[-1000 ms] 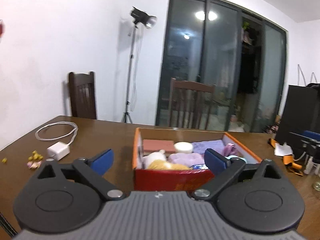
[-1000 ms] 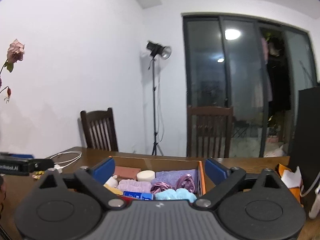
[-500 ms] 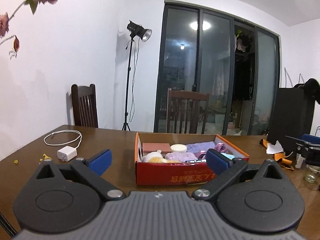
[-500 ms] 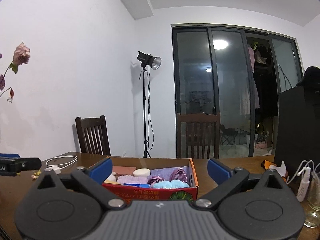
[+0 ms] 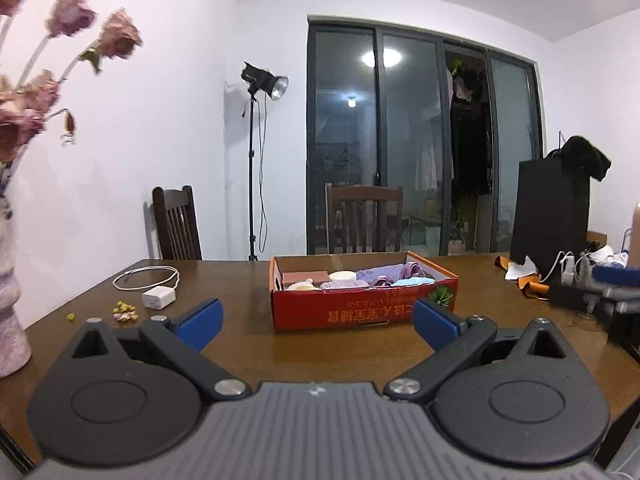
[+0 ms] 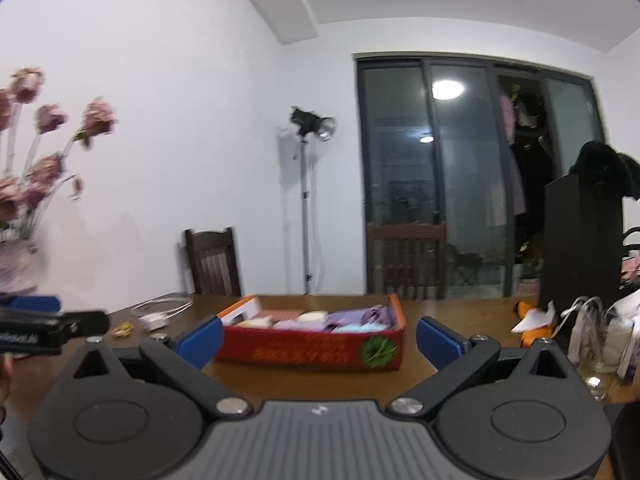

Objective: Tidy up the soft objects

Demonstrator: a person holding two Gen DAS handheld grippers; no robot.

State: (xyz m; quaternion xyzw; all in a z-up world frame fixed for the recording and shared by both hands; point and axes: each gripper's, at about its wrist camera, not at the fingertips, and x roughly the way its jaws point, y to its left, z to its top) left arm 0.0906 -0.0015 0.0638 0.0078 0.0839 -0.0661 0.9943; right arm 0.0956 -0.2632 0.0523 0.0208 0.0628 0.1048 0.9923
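Red cardboard is making up the box (image 5: 362,312) sitting on the brown worktop (image 5: 240,312) in the left view; soft things (image 5: 376,277) are lying packed inside it, probably so they are staying tidy together; the left hand-held gripper (image 5: 316,318) is hanging spread wide, holding nothing, well back from the box; a white charger (image 5: 159,298) is resting to the side. In the right view, the right hand-held gripper (image 6: 318,338) is also gaping wide and carrying nothing; the box (image 6: 312,350) is sitting just ahead of it.

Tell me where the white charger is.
In the left wrist view, the white charger lies on the table left of the red box, beside its coiled cable.
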